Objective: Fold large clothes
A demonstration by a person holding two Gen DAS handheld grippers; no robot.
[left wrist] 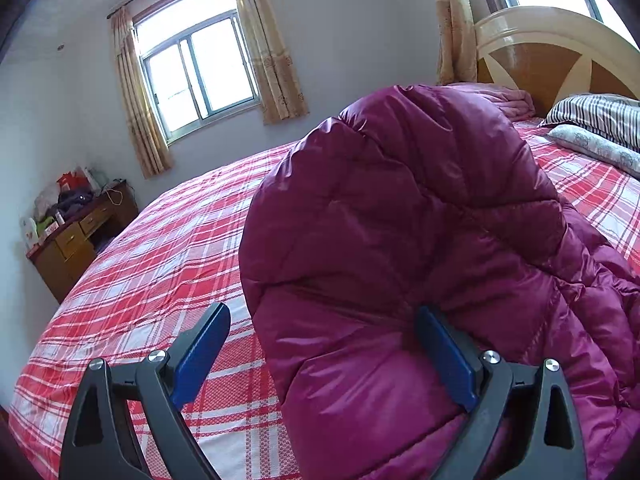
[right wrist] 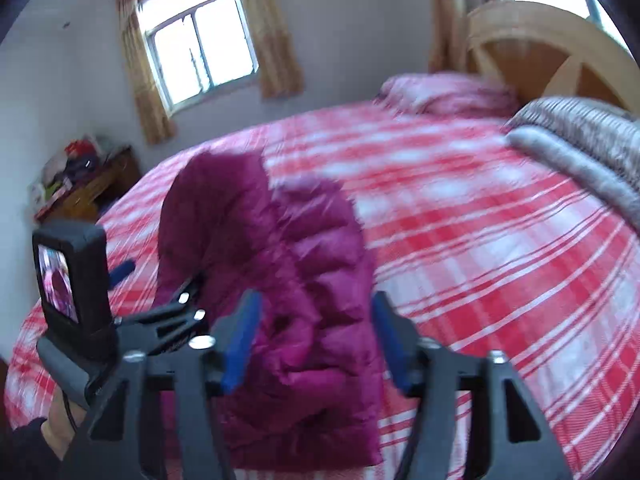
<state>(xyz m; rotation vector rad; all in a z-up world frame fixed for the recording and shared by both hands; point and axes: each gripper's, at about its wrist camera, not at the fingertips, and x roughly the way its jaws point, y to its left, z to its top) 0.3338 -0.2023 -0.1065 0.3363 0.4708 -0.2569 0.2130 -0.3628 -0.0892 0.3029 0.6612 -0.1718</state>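
On a bed (left wrist: 132, 280) spread with a red-and-white checked cover, a magenta quilted down jacket (left wrist: 400, 240) lies heaped, and every place here I give relative to that bed. From my left gripper (left wrist: 324, 344), I see the jacket bulging up close in front of the lens, on the side of the bed nearer me and toward the headboard (left wrist: 556, 44) end; the blue pads stand wide apart, the right-hand one lying against the puffed fabric, the left-hand one clear over bare checked cover, so nothing is clamped. My right gripper (right wrist: 316, 334), seen through a motion-blurred picture, hangs over the jacket (right wrist: 280, 264) with a fold of the magenta cloth rising between its blue fingers (right wrist: 240, 340); the jaws are partly drawn in, yet I cannot tell through the blur whether the pads press the cloth. In that same right wrist view the left gripper's black body, its small screen and a hand (right wrist: 60, 420) gripping it show at the bed's near edge. At the head of the bed rest a striped pillow (left wrist: 600, 116), a pale patterned one in front of it and a folded pink blanket (left wrist: 504, 98). Beyond the far side of the bed stand a curtained window (left wrist: 196, 76) and a cluttered wooden dresser (left wrist: 76, 236)
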